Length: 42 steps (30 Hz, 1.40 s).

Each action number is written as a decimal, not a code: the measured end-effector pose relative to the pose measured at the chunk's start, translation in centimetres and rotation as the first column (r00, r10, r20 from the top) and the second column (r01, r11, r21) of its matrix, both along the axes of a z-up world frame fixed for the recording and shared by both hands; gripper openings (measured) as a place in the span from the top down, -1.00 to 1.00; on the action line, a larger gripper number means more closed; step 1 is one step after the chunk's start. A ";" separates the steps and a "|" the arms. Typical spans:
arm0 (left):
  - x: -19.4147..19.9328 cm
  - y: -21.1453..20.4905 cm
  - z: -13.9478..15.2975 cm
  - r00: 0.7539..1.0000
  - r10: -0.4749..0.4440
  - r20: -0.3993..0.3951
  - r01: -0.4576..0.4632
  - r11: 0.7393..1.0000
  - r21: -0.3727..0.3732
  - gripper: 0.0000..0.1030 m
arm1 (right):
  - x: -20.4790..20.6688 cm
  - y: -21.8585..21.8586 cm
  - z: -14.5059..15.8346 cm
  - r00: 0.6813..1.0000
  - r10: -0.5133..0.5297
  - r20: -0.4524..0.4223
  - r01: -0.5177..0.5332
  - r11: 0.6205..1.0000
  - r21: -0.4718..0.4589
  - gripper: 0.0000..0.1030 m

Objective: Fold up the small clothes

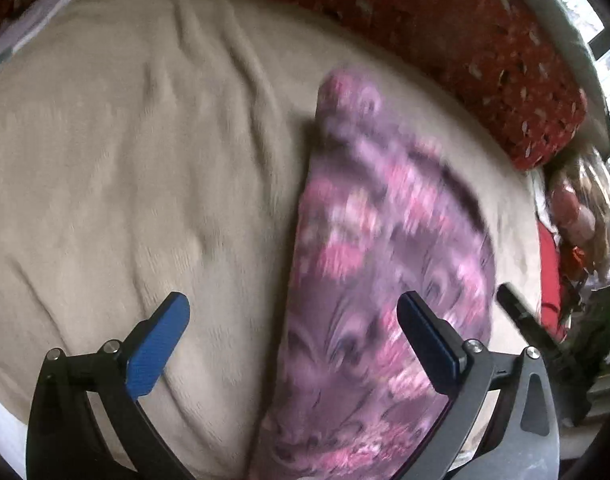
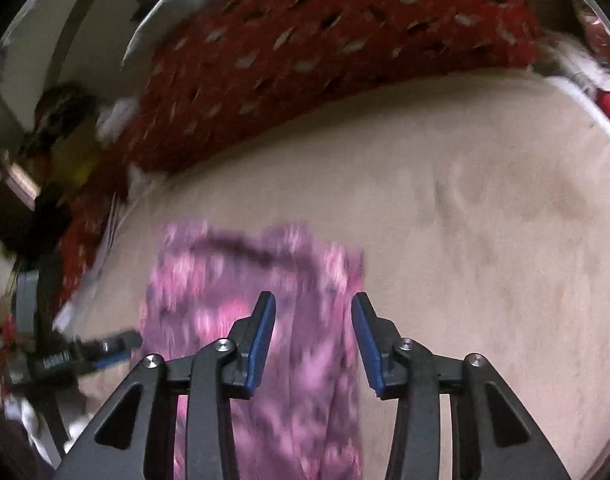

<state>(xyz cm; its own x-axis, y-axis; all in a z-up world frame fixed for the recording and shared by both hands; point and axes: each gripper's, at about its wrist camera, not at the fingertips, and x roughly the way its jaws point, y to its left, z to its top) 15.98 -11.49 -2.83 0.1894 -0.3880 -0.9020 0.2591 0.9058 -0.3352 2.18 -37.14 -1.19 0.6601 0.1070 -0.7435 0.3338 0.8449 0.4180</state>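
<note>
Garment: pink-and-purple patterned cloth strip [image 1: 385, 280], lying lengthwise on the beige textured bed blanket [image 1: 145, 160].
Left gripper [image 1: 293, 344]: jaws spread wide, holding nothing, above the cloth's near end.
Right gripper [image 2: 313, 340]: jaws parted, empty, over the cloth.
Advice: probably pinch both near corners evenly, then fold toward the red knitted pillow [image 2: 325, 40].

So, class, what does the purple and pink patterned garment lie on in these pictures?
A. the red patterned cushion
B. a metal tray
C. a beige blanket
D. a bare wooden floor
C: the purple and pink garment lies spread on the beige blanket, with the red patterned cushion lying apart behind it.
</note>
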 end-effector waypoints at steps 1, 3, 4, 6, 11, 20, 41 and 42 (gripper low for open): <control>-0.3 -0.2 -0.7 1.000 -0.007 -0.022 0.008 1.000 0.029 -1.00 | 0.0 0.7 -1.4 0.997 0.023 -0.071 -0.026 0.999 -0.033 0.17; -1.3 -0.2 -0.3 1.000 -0.027 0.006 0.026 0.998 0.065 -1.00 | -0.3 1.4 -2.6 0.992 0.047 -0.117 -0.056 0.996 -0.075 0.07; -1.7 0.0 0.4 0.999 -0.039 0.020 0.037 0.998 0.057 -1.00 | -0.9 1.5 -2.0 0.995 0.029 -0.098 -0.038 0.995 -0.092 0.04; -3.2 0.9 1.7 0.997 -0.054 0.048 0.053 0.998 0.028 -1.00 | -2.3 2.1 -0.4 0.996 0.026 -0.080 -0.033 0.995 -0.089 0.00; -5.5 2.0 -0.5 0.998 -0.053 0.023 0.051 0.995 0.081 -1.00 | -5.7 4.6 -0.8 0.990 0.096 -0.101 -0.110 0.984 -0.139 -0.09; -10.4 5.4 2.3 0.977 -0.094 0.189 0.068 0.988 0.137 -1.00 | -10.2 5.5 1.2 0.985 0.012 -0.172 -0.061 0.957 -0.283 -0.37; -17.2 4.6 3.7 0.918 -0.192 0.348 0.116 0.967 0.227 -1.00 | -16.8 8.0 6.9 0.987 0.005 -0.162 -0.128 0.643 -0.755 -0.59; -17.2 4.6 3.7 0.919 -0.186 0.347 0.111 0.968 0.226 -1.00 | -16.9 8.1 6.9 0.985 -0.004 -0.173 -0.143 0.548 -0.824 -0.59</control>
